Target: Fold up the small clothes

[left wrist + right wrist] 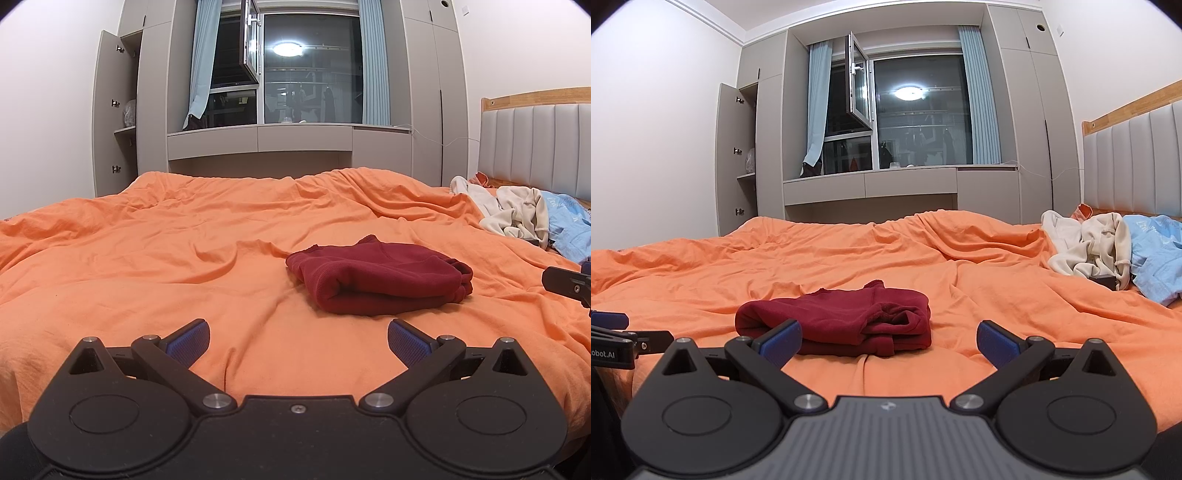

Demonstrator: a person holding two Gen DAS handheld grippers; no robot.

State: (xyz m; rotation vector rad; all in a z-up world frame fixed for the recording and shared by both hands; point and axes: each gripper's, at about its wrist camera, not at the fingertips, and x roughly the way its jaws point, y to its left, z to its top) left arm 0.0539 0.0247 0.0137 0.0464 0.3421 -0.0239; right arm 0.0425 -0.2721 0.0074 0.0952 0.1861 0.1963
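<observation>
A dark red garment point(376, 280) lies folded in a compact bundle on the orange bedcover point(184, 240). In the left wrist view it sits ahead and slightly right of my left gripper point(298, 341), which is open and empty. In the right wrist view the same red garment point(842, 321) lies ahead and left of my right gripper point(889, 341), whose blue pads stand wide apart with nothing between them. The right gripper's edge point(569, 284) shows at the far right of the left view; the left gripper point(613, 339) shows at the far left of the right view.
A heap of cream clothes point(1086, 247) and a light blue garment point(1156, 254) lies at the right near the padded headboard point(1130, 166). Grey cabinets and a window point(916, 118) stand beyond the bed; one cabinet door point(731, 155) at the left is open.
</observation>
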